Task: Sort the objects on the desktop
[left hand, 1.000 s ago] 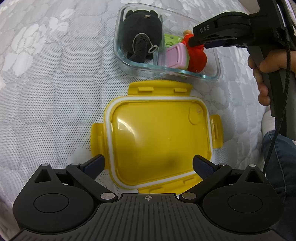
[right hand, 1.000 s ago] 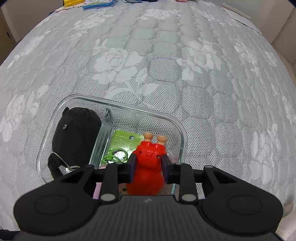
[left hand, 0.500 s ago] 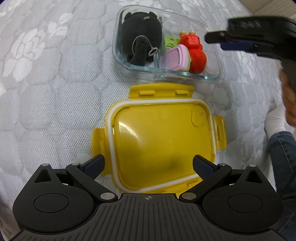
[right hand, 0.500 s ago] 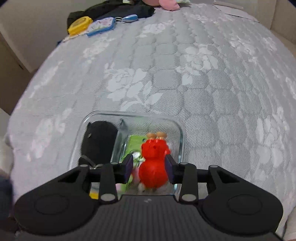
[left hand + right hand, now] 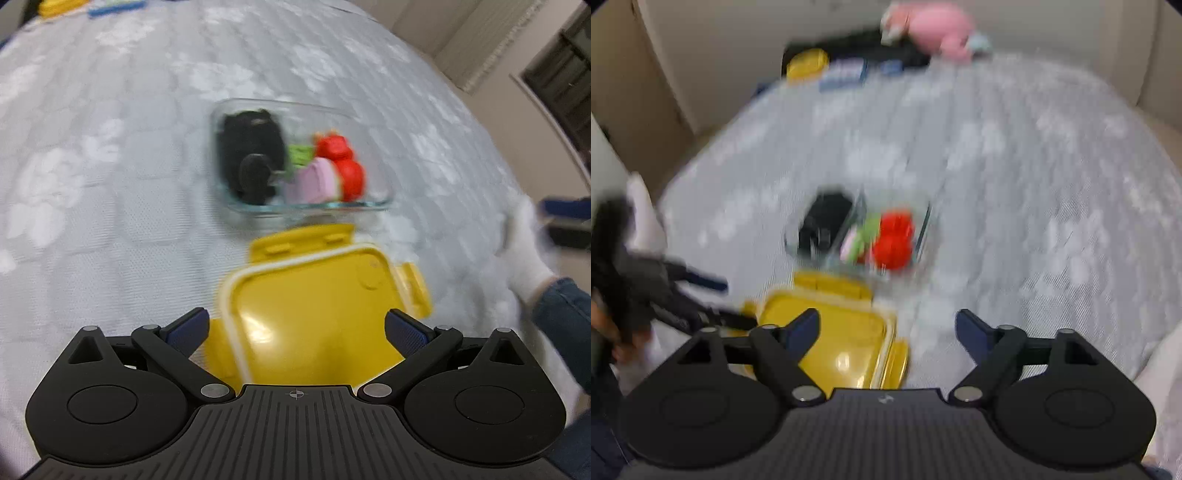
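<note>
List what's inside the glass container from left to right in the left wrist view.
Black plush toy → pink item → red toy figure, all inside the glass container; the green piece behind overlaps too much to place.

Both my feeds are smeared by motion blur, the right wrist one worse: the quilted bed cover (image 5: 1015,192) streaks into lines running from 12 to 6 o'clock. Lighting is soft, even and fairly bright, with hardly any shadows. A white glare patch sits on the yellow lid (image 5: 317,306). Fisheye bending curves the bed's edges, strongest towards 3 and 9 o'clock.
</note>
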Tool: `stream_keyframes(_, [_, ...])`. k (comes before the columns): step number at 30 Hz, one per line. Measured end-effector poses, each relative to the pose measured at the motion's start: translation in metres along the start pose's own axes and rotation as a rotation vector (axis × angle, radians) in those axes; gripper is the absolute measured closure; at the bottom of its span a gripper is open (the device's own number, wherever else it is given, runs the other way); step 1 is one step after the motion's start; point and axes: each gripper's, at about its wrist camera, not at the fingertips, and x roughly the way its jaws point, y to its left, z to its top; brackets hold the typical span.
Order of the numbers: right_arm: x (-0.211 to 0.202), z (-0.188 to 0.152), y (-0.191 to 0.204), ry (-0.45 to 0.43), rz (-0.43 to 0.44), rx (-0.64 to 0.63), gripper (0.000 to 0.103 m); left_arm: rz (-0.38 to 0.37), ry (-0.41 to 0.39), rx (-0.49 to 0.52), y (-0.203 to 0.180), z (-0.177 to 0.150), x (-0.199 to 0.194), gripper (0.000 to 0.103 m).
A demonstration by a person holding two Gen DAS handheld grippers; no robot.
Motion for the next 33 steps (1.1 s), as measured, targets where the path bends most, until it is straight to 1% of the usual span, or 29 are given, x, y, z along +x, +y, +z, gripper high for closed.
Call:
stream_keyframes(1, [-0.005, 0.005, -0.005, -0.037, 0.018, 0.022, 0.012, 0.033, 0.005, -0.037, 0.0, -0.002, -0.006, 0.0])
stream_keyframes(3, [-0.009, 0.013, -0.012, -0.111, 0.059, 0.045, 0.011, 0.0, 0.054, -0.107, -0.009, 0.001, -0.029, 0.0])
stream_keyframes(4, [-0.008, 0.018, -0.016, -0.138, 0.072, 0.048, 0.01, 0.017, 0.077, -0.114, -0.015, 0.006, -0.041, 0.0])
stream_keyframes(5, [-0.003, 0.025, -0.018, -0.133, 0.065, 0.042, 0.01, 0.036, 0.098, -0.118, -0.022, 0.011, -0.051, 0.0])
stream_keyframes(8, [0.025, 0.031, -0.016, -0.041, 0.038, 0.011, 0.012, 0.136, 0.11, -0.037, -0.038, 0.02, -0.061, 0.0])
stream_keyframes(9, [0.038, 0.03, -0.013, 0.012, 0.018, 0.0, 0.017, 0.158, 0.134, -0.001, -0.04, 0.02, -0.053, 0.0])
stream_keyframes(10, [0.052, 0.027, -0.01, 0.068, 0.002, -0.014, 0.022, 0.161, 0.154, 0.014, -0.039, 0.019, -0.045, 0.0])
stream_keyframes(12, [0.074, 0.018, -0.002, 0.177, -0.001, -0.06, 0.048, 0.113, 0.192, -0.014, -0.031, 0.017, -0.022, 0.0])
stream_keyframes(14, [0.091, 0.008, 0.005, 0.248, 0.0, -0.1, 0.056, 0.029, 0.25, -0.036, -0.022, 0.02, 0.004, 0.0])
stream_keyframes(16, [0.104, 0.002, 0.008, 0.297, 0.013, -0.113, 0.056, 0.028, 0.275, -0.008, -0.012, 0.02, 0.02, 0.0])
stream_keyframes(18, [0.118, -0.002, 0.003, 0.347, 0.022, -0.09, 0.054, 0.053, 0.288, -0.01, -0.001, 0.018, 0.029, 0.0])
stream_keyframes(20, [0.132, -0.007, -0.008, 0.39, 0.039, -0.03, 0.054, 0.033, 0.316, -0.099, 0.019, 0.019, 0.039, 0.0])
stream_keyframes(23, [0.145, -0.015, -0.025, 0.451, 0.062, 0.088, 0.055, -0.034, 0.35, -0.258, 0.044, 0.016, 0.048, 0.0])
stream_keyframes(24, [0.144, -0.02, -0.028, 0.464, 0.071, 0.118, 0.056, -0.037, 0.353, -0.28, 0.048, 0.016, 0.05, 0.0])
stream_keyframes(26, [0.148, -0.023, -0.032, 0.477, 0.084, 0.152, 0.06, -0.038, 0.362, -0.281, 0.05, 0.016, 0.056, 0.0])
stream_keyframes(28, [0.151, -0.025, -0.031, 0.487, 0.092, 0.16, 0.061, -0.046, 0.371, -0.253, 0.046, 0.017, 0.062, 0.0])
stream_keyframes(31, [0.154, -0.027, -0.025, 0.486, 0.082, 0.136, 0.061, -0.064, 0.379, -0.241, 0.039, 0.016, 0.065, 0.0])
stream_keyframes(33, [0.154, -0.027, -0.021, 0.476, 0.061, 0.097, 0.06, -0.048, 0.371, -0.238, 0.038, 0.016, 0.066, 0.0])
